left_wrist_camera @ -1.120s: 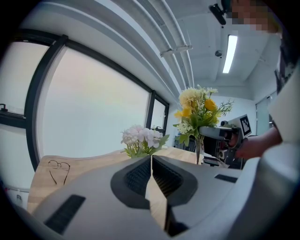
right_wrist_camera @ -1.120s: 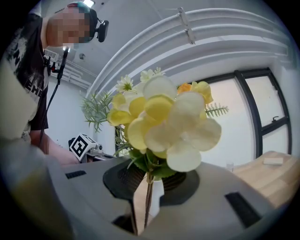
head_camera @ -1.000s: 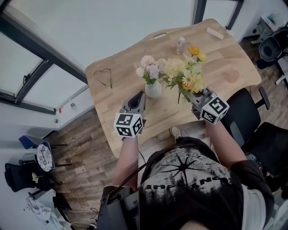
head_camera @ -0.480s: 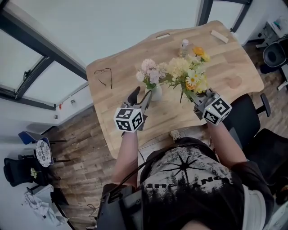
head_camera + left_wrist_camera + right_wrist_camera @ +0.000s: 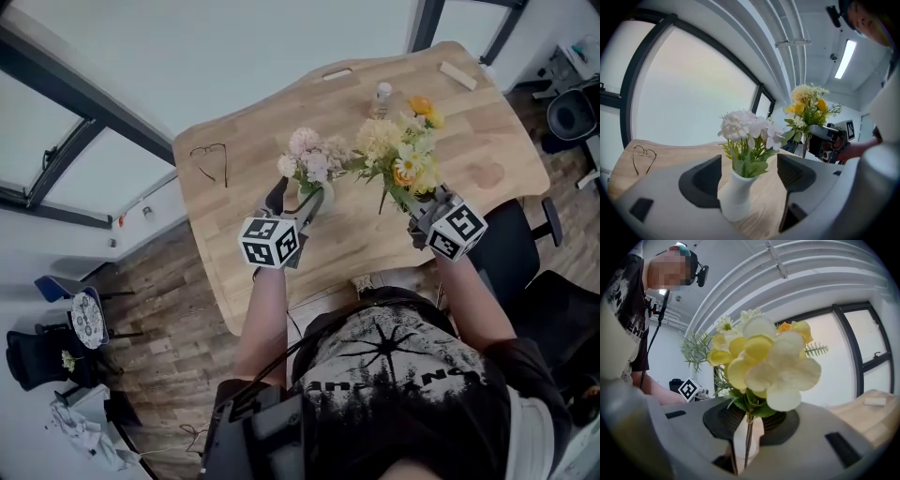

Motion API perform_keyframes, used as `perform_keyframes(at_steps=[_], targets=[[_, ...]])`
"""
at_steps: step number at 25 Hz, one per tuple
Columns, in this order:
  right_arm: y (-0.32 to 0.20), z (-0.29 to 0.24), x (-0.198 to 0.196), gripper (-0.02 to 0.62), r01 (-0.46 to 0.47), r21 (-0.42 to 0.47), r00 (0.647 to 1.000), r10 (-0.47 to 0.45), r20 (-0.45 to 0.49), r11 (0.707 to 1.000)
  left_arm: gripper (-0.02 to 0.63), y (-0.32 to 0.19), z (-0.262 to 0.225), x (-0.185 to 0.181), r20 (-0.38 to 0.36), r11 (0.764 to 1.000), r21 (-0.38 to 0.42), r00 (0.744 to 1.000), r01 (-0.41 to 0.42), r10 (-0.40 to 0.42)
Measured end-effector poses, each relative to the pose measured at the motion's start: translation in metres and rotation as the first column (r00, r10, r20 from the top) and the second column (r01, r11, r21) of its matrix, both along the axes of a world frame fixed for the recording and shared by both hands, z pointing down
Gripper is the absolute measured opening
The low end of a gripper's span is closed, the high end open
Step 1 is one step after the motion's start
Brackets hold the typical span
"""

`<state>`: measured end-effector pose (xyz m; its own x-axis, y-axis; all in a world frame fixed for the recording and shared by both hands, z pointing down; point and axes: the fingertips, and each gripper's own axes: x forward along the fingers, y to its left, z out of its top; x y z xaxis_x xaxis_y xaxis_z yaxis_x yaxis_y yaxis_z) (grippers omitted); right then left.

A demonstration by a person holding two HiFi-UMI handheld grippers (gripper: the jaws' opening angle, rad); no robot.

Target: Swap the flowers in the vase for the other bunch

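Left gripper (image 5: 749,176) just opened wide around the vase (image 5: 736,199), old flowers (image 5: 745,129) still in, right gripper (image 5: 750,420) holding the yellow bunch (image 5: 764,366).

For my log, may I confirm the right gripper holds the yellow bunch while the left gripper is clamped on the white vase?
Not clamped: the left gripper view shows the left gripper with jaws that have just been opening, apart either side of the white vase. The rest is right.
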<state>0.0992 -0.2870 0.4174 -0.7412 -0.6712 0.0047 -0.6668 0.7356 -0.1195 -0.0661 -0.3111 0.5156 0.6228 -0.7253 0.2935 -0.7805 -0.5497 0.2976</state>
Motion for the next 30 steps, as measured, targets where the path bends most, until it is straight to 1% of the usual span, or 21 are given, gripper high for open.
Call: perform_keyframes(at_steps=[3, 9, 22, 26, 30], targets=[[-0.005, 0.004, 0.004, 0.075, -0.006, -0.009, 1.000, 0.006, 0.001, 1.000, 0.359, -0.007, 0.003, 0.004, -0.006, 1.000, -0.006, 1.000, -0.011, 0.011], [-0.019, 0.011, 0.013, 0.075, -0.014, -0.032, 1.000, 0.014, 0.005, 0.999, 0.359, -0.019, 0.007, 0.013, 0.020, 1.000, -0.005, 1.000, -0.023, 0.023], [-0.037, 0.023, 0.013, 0.075, 0.001, -0.071, 1.000, 0.000, 0.017, 0.997, 0.350, -0.025, 0.013, 0.013, 0.019, 1.000, 0.009, 1.000, -0.015, 0.015], [-0.037, 0.025, 0.011, 0.075, 0.013, -0.074, 1.000, -0.012, 0.018, 0.997, 0.285, -0.022, 0.010, 0.013, 0.051, 0.999, 0.040, 0.999, -0.004, 0.002], [-0.037, 0.027, 0.010, 0.075, 0.017, -0.079, 1.000, -0.016, 0.015, 0.997, 0.200, -0.022, 0.007, 0.013, 0.077, 0.998, 0.068, 0.997, -0.001, -0.005]])
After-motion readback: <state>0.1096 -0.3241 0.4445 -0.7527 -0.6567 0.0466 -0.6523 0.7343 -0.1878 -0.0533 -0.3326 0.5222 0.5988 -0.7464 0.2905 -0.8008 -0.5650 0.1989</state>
